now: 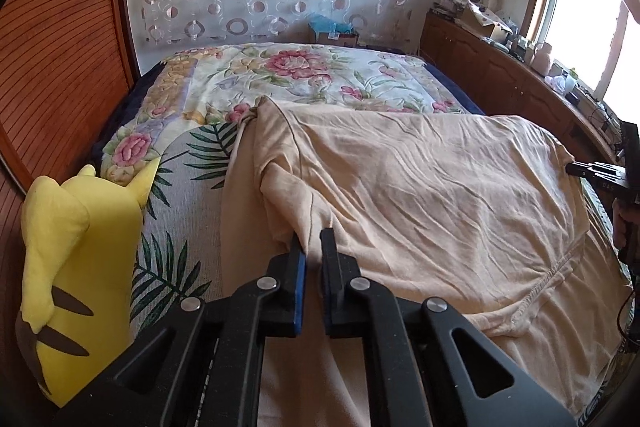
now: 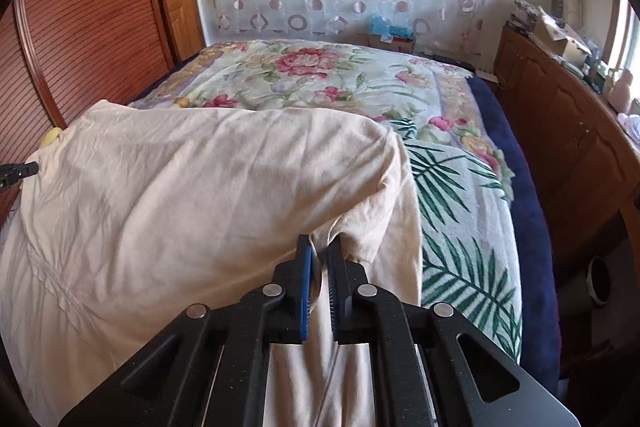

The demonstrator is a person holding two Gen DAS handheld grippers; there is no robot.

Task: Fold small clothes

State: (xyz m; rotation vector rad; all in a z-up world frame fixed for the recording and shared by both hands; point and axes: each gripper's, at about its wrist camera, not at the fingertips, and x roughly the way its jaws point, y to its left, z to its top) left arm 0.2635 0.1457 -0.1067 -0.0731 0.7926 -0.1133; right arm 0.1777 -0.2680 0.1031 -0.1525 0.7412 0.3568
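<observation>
1. Left wrist view: the left gripper [image 1: 313, 241] has its jaws pinched nearly together on a bunched fold of the cream shirt [image 1: 420, 195], so it's gripping the cloth right at the tips. The shirt spreads ahead and off to the right of the jaws over the floral bedspread [image 1: 304, 75]. Far right of the jaws, the right gripper [image 1: 573, 167] bites the shirt's other edge. A yellow plush toy [image 1: 80, 267] sits well left of the jaws
2. Right wrist view: the right gripper [image 2: 319, 247] is clamped narrow on a fold of the same shirt [image 2: 192, 195], which stretches ahead and left of the jaws. The left gripper [image 2: 32, 169] pokes in at the far left edge, touching the shirt. A leaf-print blanket [image 2: 460, 227] lies just right of the jaws
</observation>
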